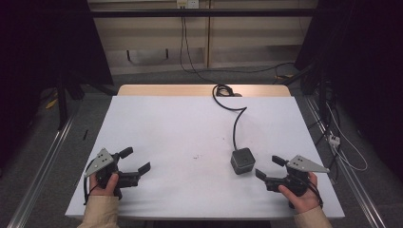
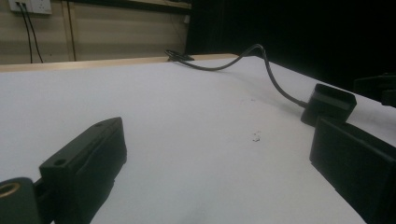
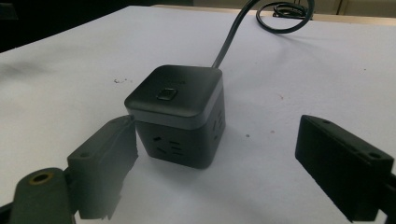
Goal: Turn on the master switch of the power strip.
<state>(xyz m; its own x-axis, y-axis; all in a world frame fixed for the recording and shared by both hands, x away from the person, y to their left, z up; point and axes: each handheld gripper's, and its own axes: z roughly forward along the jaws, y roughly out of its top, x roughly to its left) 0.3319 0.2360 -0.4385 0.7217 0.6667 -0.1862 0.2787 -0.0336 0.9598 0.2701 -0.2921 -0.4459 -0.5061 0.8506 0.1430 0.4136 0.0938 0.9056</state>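
Where dark curtains flank it, a white table (image 1: 190,123) stands.

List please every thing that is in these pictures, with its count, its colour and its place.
Table: one, white top with a wooden far edge, centre of the high view.
Power cube: one, dark grey with a lighter band and a button on top, on the table's right half, just ahead of the right gripper.
Cable: one, black, running from the power cube to a coil at the table's far edge.
Small specks: a few, dark, mid-table.
Wall socket: one, white, on the far wall.
Left gripper: one, black, near left corner, jaws open.
Right gripper: one, black, near right corner, jaws open toward the power cube.
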